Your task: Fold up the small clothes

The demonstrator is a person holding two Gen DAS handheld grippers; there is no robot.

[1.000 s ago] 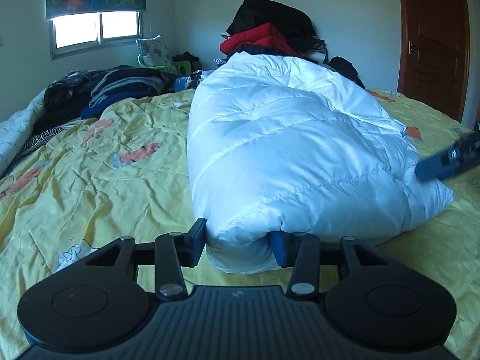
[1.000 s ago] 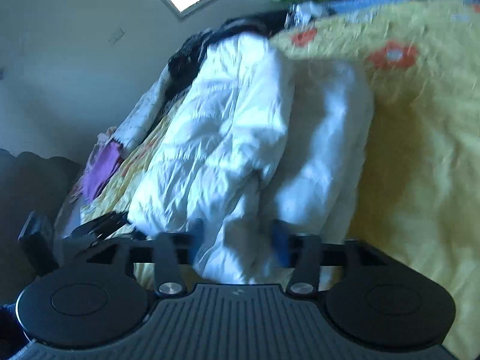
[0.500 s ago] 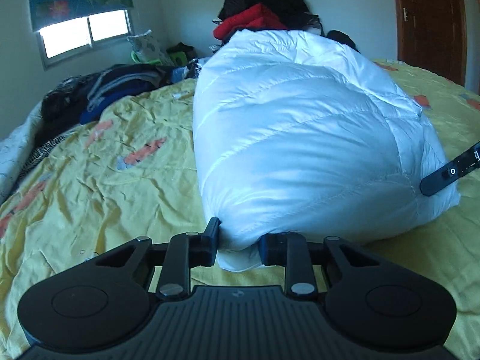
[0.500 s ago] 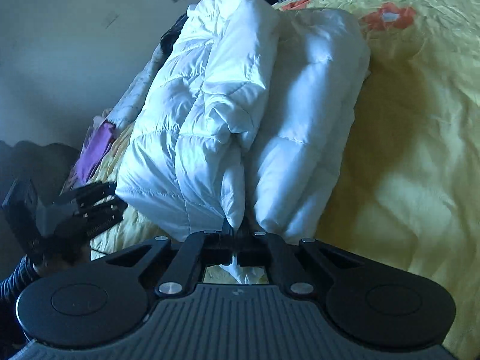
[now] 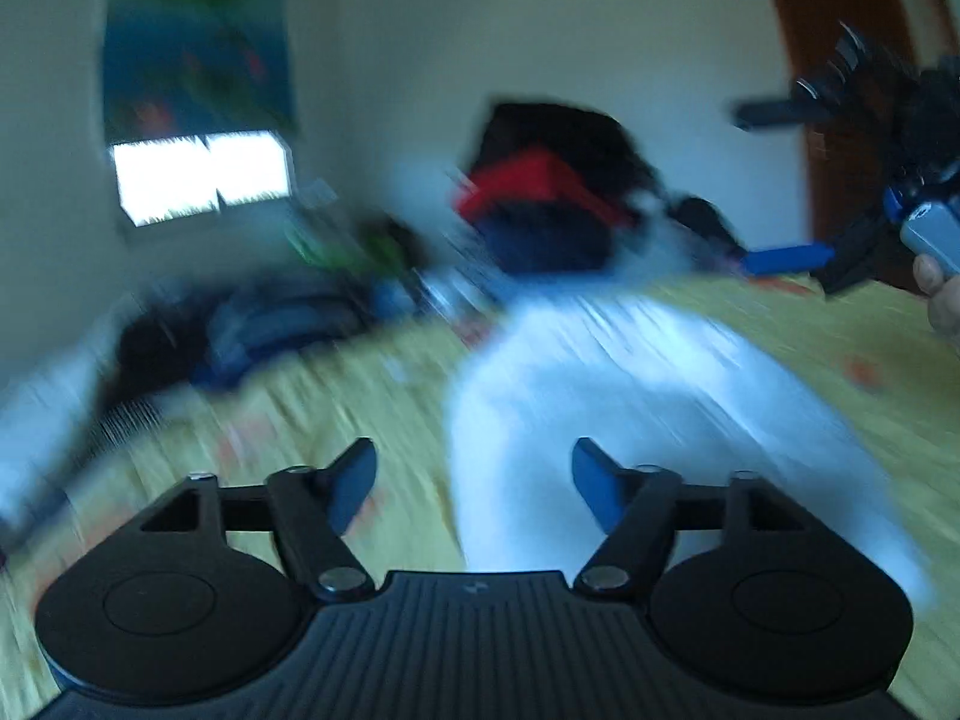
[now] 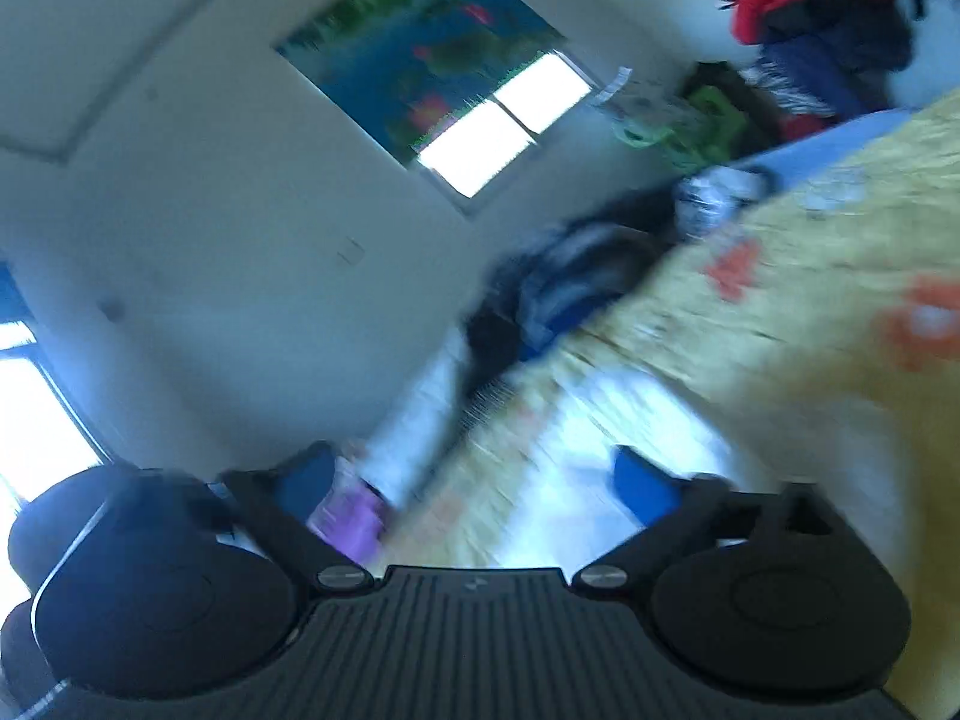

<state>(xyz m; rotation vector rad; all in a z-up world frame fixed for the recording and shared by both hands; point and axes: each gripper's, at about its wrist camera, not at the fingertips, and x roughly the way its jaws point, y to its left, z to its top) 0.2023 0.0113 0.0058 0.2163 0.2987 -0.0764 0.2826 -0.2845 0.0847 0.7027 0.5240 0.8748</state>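
On the yellow bedspread [image 5: 780, 336] the folded white jacket [image 5: 630, 396] lies free: both grippers pinched its near edge a moment ago, and now the left gripper [image 5: 474, 483] and right gripper [image 6: 474, 480] are opening above it with nothing between their jaws. This fold looks finished; no containers show.

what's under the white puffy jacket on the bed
The white jacket lies on the yellow floral bedspread, which shows all around it. Whatever is directly beneath the jacket is covered, and the pictures are too blurred to tell more.
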